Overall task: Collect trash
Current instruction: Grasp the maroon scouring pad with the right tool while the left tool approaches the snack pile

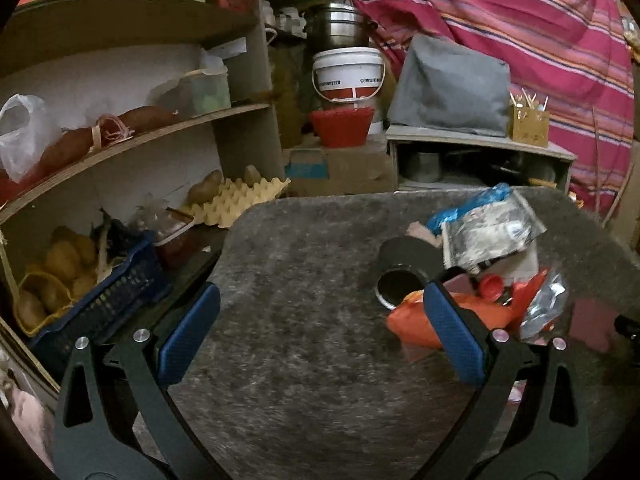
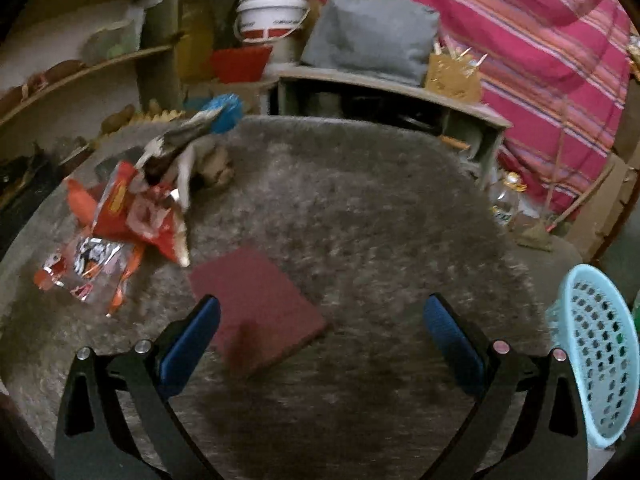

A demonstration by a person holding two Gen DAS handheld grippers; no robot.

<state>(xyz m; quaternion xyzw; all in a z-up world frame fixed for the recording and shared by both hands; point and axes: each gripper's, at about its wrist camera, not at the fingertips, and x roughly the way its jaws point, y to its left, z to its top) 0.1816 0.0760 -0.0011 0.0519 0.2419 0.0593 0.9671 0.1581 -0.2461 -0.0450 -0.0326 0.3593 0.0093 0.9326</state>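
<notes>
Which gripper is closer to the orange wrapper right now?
Left. The left gripper is open with its right finger right beside the orange wrapper. The right gripper is open over the maroon pad, farther away.

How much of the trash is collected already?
Nothing looks collected: the wrappers lie piled on the table, and what shows of the basket holds none. Both the left gripper and right gripper are open and empty. All picking remains.
</notes>
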